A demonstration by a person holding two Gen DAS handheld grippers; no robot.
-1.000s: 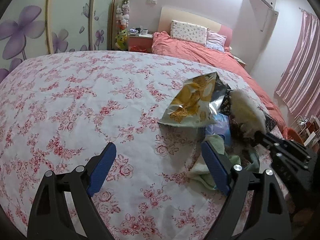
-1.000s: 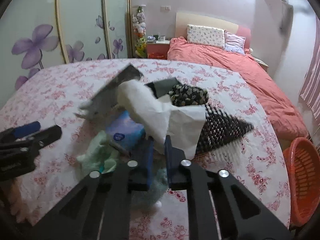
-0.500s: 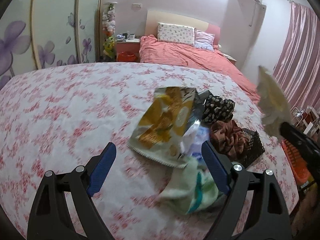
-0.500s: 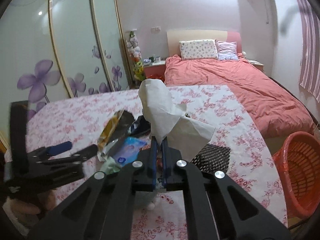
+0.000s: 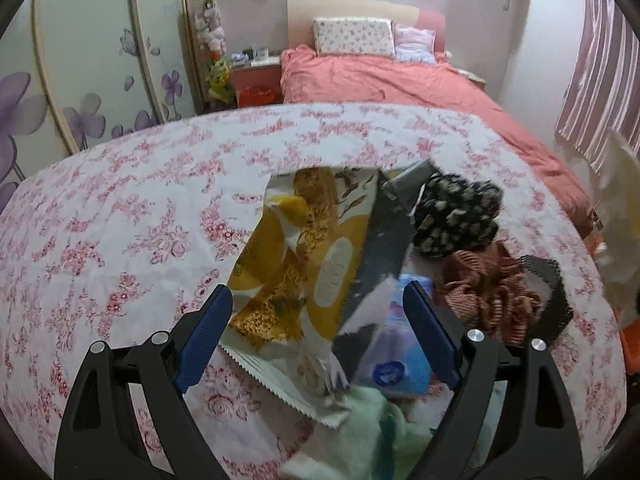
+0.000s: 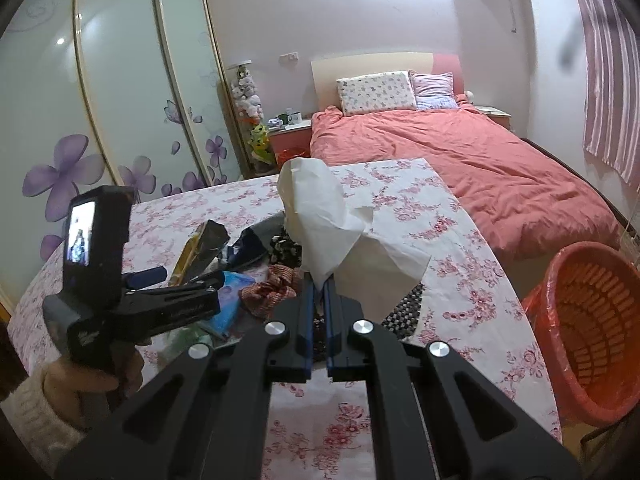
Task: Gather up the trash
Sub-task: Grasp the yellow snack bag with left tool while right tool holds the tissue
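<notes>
Our right gripper (image 6: 318, 286) pinches a crumpled white tissue (image 6: 324, 220), raised above the floral tablecloth (image 6: 452, 280), with the red mesh bin (image 6: 592, 332) on the floor to its right. Our left gripper (image 5: 318, 316) stands wide and empty over a yellow snack bag (image 5: 304, 264). Beside the bag lie a blue tissue pack (image 5: 400, 360), a black floral scrunchie (image 5: 456, 216) and a rust scrunchie (image 5: 488, 292).
</notes>
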